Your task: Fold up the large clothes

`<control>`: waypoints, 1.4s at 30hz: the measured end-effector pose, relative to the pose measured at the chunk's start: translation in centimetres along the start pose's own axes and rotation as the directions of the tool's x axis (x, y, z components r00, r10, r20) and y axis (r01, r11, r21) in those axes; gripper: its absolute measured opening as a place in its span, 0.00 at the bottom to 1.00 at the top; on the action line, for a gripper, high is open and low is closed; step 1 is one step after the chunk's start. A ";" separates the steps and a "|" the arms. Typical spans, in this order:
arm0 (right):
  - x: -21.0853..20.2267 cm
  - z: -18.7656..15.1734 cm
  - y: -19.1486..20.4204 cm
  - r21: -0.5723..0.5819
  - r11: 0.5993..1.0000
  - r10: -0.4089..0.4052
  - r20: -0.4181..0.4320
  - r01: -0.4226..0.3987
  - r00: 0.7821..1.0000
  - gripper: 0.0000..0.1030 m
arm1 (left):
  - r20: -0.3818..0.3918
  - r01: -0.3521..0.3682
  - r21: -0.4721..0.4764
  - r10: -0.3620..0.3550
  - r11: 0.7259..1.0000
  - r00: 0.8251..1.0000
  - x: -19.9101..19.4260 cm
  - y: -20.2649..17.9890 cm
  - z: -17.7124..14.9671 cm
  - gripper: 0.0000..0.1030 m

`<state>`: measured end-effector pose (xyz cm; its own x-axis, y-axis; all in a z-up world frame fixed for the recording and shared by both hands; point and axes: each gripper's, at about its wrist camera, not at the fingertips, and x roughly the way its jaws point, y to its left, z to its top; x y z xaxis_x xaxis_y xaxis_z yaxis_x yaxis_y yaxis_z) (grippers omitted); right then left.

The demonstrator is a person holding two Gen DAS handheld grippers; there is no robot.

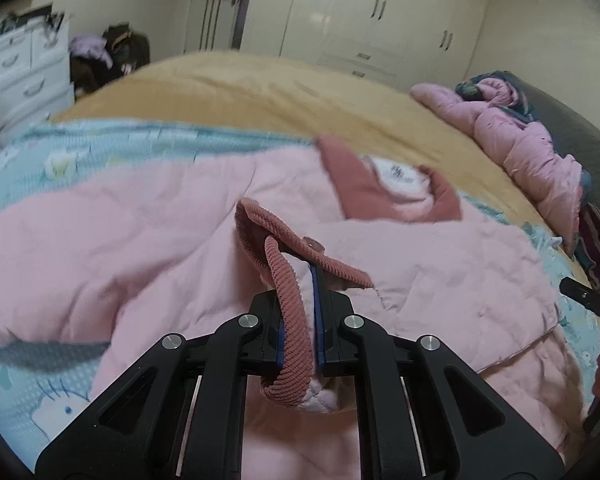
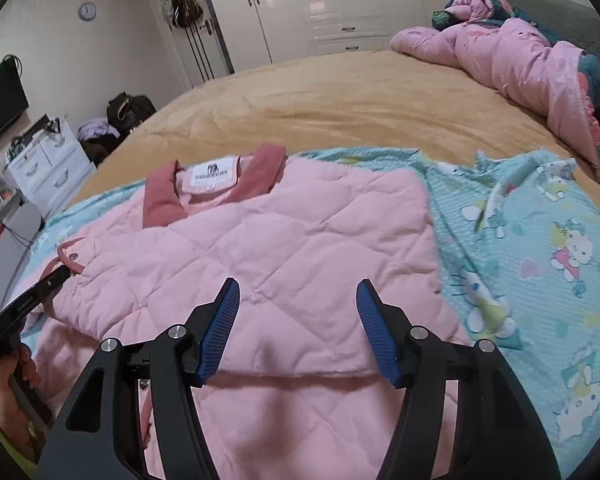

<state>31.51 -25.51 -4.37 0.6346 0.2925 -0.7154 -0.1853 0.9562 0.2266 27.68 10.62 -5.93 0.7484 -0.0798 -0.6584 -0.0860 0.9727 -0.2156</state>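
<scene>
We are pinching the corduroy cuff [image 1: 290, 312] of the pink quilted jacket [image 2: 260, 248] in our left tongs [image 1: 300, 280], while our right tongs [image 2: 298, 300] are hovering agape, empty, over the jacket lying on the bed [image 2: 340, 100]

Soft indoor light, fisheye edges, left blurred

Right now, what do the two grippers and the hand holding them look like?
Both grippers are matte black linkage frames with round silver pivot screws. The right gripper carries ribbed blue pads on its fingers. The left gripper shows thin blue pad edges; seen from the right wrist camera it bears small white lettering, unreadable. The left hand has a yellow-green cuff at its wrist.
</scene>
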 end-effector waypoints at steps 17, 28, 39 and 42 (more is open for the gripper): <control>5.8 -1.7 -1.6 0.046 0.997 -0.050 -0.153 0.058 0.987 0.64 | -0.122 -0.030 -0.086 0.019 0.996 0.992 3.0 2.4 -2.3 0.21; 2.9 -2.3 -0.5 0.067 0.998 0.021 -0.089 -0.015 0.996 0.89 | -0.107 -0.017 -0.112 0.005 0.994 0.994 0.3 2.1 -2.2 0.59; 0.7 -1.9 1.1 0.077 0.996 0.048 -0.065 -0.043 0.997 0.89 | -0.063 0.014 -0.176 -0.025 0.984 0.998 -2.4 2.8 -1.8 0.91; -0.3 -1.5 2.8 0.060 0.995 0.077 -0.044 -0.074 0.996 0.89 | -0.049 -0.016 -0.196 0.007 0.980 0.999 -3.3 3.6 -1.6 0.91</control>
<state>29.69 -22.90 -4.48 0.5846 0.3655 -0.7243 -0.1863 0.9294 0.3187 23.85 14.03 -5.64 0.7147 -0.0840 -0.6944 -0.2255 0.9121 -0.3424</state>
